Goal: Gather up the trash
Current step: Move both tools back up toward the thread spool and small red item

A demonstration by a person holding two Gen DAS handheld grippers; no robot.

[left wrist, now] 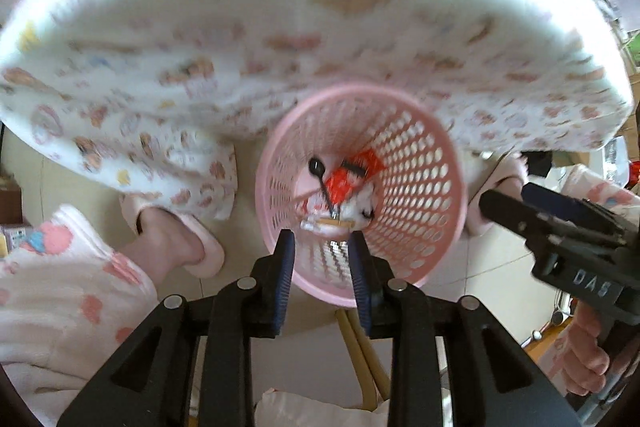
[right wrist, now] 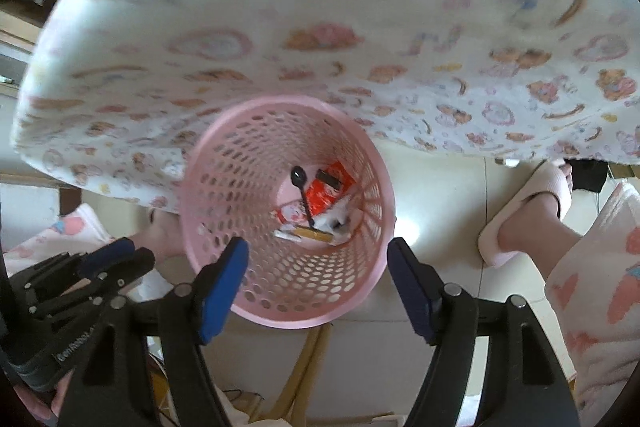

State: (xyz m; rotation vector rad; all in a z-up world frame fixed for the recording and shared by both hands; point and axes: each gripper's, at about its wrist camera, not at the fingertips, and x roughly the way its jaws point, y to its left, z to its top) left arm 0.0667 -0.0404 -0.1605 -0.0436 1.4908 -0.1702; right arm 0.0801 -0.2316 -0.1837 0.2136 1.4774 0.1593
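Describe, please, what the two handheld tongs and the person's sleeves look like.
Both tongs are black plastic with blue ribbed pads and round silver pivot pins: left tongs, right tongs. The right tool's body carries white letters reading DAS. The sleeves are fluffy pale pink fleece with darker pink heart shapes.

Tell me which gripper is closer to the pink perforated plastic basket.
Hard to call; left looks slightly nearer. Left gripper hangs directly above the pink perforated plastic basket; right gripper, jaws wider, hovers above its near rim.
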